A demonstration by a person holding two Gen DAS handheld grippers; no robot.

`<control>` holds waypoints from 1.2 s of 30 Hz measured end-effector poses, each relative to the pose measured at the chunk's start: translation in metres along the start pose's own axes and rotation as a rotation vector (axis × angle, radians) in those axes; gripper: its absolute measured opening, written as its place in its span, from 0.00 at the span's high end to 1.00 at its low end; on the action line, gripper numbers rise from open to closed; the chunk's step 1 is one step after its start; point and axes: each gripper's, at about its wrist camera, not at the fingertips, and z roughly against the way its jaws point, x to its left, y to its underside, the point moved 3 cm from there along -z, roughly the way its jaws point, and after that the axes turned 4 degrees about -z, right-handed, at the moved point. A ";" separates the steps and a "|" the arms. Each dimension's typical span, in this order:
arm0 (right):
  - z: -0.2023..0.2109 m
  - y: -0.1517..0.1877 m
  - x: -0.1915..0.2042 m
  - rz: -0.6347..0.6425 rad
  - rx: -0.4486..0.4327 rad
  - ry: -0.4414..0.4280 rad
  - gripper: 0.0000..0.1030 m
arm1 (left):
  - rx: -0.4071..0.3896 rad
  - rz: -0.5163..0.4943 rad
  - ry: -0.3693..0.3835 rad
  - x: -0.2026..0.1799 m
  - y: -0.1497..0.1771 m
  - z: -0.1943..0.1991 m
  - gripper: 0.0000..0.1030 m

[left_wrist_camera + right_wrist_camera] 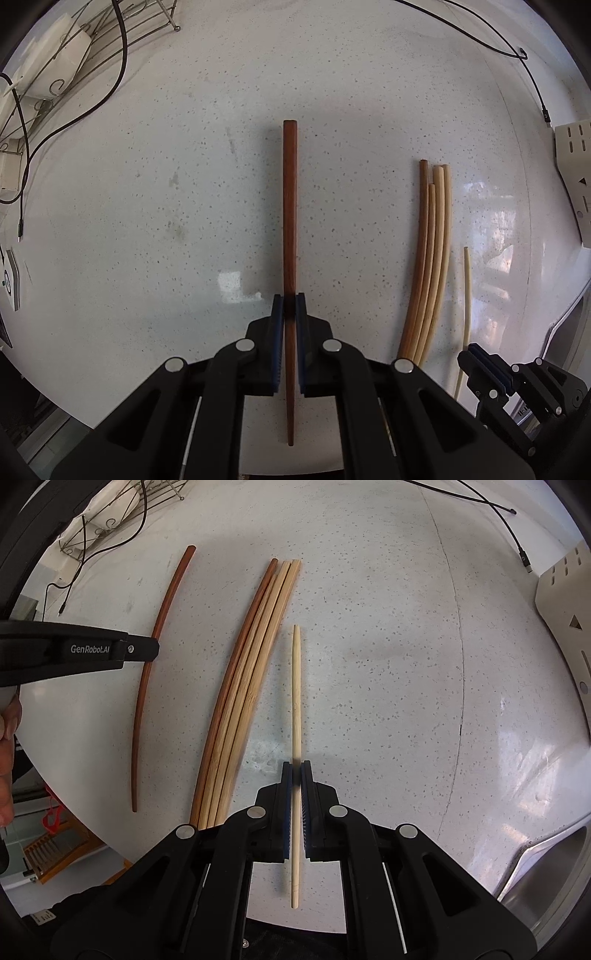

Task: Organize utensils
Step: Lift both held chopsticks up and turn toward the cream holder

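Your left gripper (pixel 289 306) clamps a dark chopstick (pixel 290 206) left of the chopstick bundle (pixel 430 258); your right gripper (pixel 296 773) clamps a pale chopstick (pixel 296 686) just right of it.

On the worktop (pixel 369 646), a bundle of chopsticks (pixel 243 686) lies between two single chopsticks — one (pixel 155 664) left, one (pixel 296 686) right — wire rack (pixel 122 513) behind.

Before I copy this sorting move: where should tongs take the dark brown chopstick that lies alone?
Take the dark brown chopstick from straight above, on the thinner half toward its tapered tip, pads either side of the shaft. It lies flat on the countertop with clear space beside it, as the left tongs show.
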 end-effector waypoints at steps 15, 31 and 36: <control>0.008 0.004 -0.012 -0.038 -0.032 -0.019 0.96 | -0.072 -0.002 0.074 0.020 0.011 0.017 0.94; 0.041 0.014 -0.035 -0.136 -0.154 -0.059 0.96 | -0.269 -0.046 0.164 0.033 0.041 0.057 0.94; 0.050 0.015 -0.041 -0.170 -0.193 -0.071 0.96 | -0.325 -0.053 0.187 0.019 0.030 0.068 0.94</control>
